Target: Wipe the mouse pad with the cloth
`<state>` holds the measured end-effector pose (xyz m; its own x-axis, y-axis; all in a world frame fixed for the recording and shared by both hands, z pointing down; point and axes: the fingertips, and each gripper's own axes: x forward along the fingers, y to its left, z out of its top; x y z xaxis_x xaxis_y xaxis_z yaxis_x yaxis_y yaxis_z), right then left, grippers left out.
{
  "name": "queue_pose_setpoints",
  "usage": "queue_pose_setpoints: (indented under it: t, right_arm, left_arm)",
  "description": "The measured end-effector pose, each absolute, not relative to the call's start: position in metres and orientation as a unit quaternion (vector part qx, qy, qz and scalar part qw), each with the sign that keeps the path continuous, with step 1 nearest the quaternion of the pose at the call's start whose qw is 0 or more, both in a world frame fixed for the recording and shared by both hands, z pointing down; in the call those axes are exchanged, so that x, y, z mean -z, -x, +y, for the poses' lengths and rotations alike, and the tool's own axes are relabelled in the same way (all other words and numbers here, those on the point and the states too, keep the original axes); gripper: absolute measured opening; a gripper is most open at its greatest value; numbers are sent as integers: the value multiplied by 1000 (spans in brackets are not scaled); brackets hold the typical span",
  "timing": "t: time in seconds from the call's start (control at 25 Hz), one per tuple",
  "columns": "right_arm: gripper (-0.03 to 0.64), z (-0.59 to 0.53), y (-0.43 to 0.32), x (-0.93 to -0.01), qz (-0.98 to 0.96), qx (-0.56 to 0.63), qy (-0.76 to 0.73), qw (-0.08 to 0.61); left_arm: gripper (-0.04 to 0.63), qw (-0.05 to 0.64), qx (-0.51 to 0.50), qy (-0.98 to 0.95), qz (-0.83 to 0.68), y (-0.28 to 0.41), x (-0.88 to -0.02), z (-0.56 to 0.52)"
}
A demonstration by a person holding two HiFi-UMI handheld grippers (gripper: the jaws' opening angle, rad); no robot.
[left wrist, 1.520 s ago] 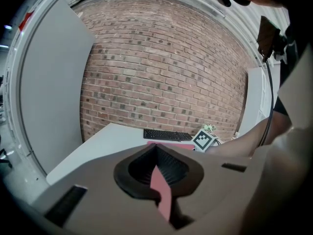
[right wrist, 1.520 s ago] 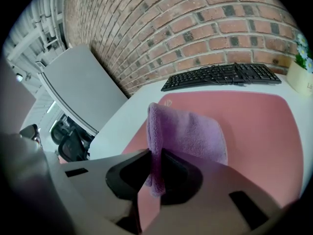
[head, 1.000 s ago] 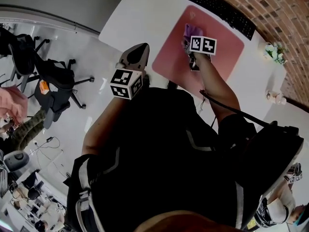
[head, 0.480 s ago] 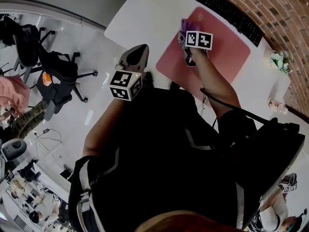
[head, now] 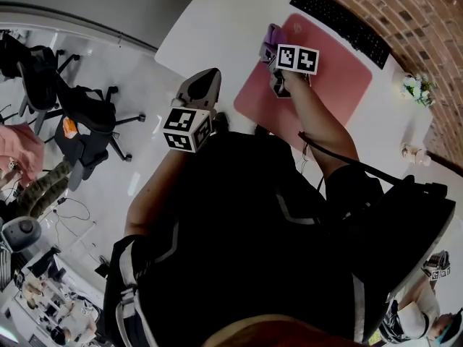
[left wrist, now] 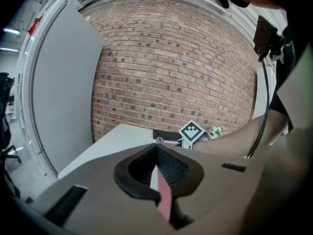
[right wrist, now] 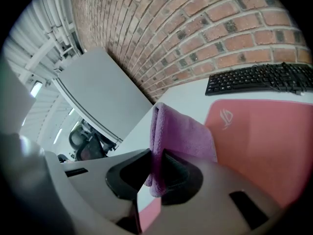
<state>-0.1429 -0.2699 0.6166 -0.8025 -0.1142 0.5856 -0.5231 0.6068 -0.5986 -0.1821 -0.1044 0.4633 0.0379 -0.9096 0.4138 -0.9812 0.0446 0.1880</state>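
The pink mouse pad lies on the white table, in front of a black keyboard. My right gripper, with its marker cube above it, is shut on the purple cloth at the pad's left edge. In the right gripper view the cloth hangs folded from between the jaws of the right gripper, partly over the pad and partly over the table. My left gripper is held off the table's near edge, shut with nothing in it. The left gripper points toward the desk.
A small potted plant and a small pale object stand on the table's right side. The keyboard runs along the brick wall. Black office chairs stand on the floor to the left, below the table edge.
My right gripper has dragged the cloth leftward across the pad, from inside its far-left part to its left edge. The left gripper has held its place.
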Motion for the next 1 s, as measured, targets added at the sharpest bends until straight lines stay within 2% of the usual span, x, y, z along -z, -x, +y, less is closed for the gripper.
queue_pose_setpoints:
  t: [0.32,0.8,1.0]
  right_arm:
    - [54,-297,97,-561,-874,-395,-211,187]
    - [54,-377,-109,-558,-815,-385,-410,138]
    - [54,-397,-176,-575,-785,-385,-464,144]
  left_arm:
    - [5,203,-81,-735,-642,157,-454,-143]
    - [5,174,-108,-808,-553,81,-450,-204]
    - [5,166,-113,-822,-533,56,-446,-223]
